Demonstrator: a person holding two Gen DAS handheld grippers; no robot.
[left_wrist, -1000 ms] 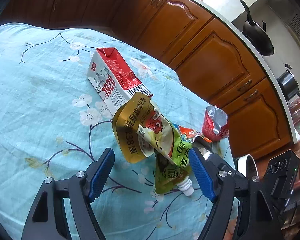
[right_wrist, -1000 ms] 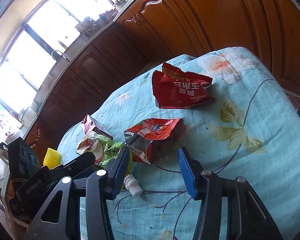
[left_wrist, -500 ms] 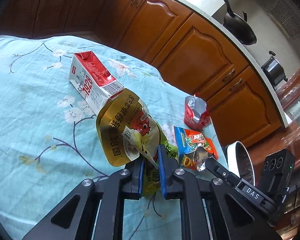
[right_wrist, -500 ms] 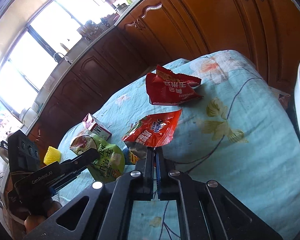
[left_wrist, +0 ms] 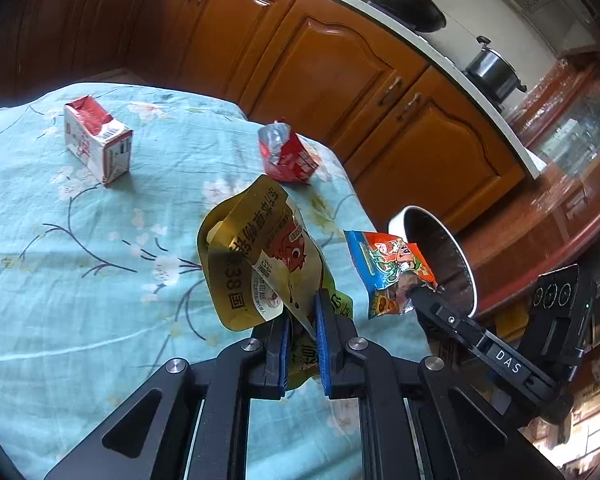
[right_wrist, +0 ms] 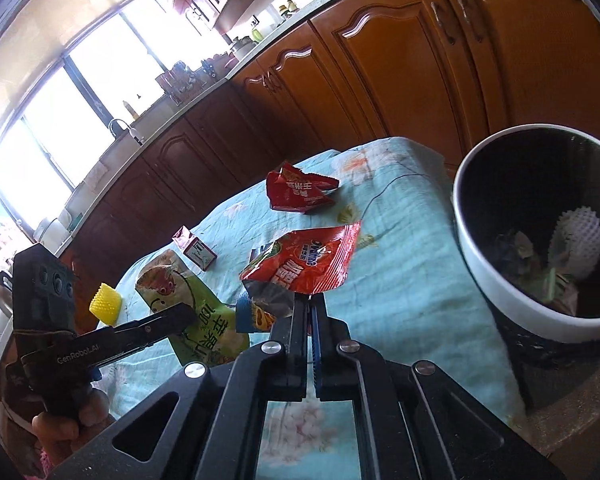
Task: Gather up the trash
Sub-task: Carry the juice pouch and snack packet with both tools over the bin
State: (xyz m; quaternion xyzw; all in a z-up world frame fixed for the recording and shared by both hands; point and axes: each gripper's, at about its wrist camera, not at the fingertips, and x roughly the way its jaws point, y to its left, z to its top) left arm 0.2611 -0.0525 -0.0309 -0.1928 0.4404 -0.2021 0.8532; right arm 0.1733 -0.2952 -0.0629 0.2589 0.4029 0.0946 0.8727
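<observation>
Kitchen cabinets [left_wrist: 332, 68] behind a floral-clothed desk [left_wrist: 80, 280]. Waste bin [right_wrist: 496, 272], white-rimmed, just beside the desk edge. Left gripper [left_wrist: 302, 320] clamped on gold-green pouch [left_wrist: 260, 256], raised. Right gripper [right_wrist: 310, 312] clamped on red snack bag [right_wrist: 312, 260], raised. Milk carton [left_wrist: 98, 138] on cloth.

On the surface [left_wrist: 80, 280] the milk carton [left_wrist: 98, 142] lies far left, the torn snack bag [left_wrist: 286, 154] to its right. The waste bin [right_wrist: 496, 276] stands beyond the surface's right edge, with 1 foam net [right_wrist: 578, 240] inside.
</observation>
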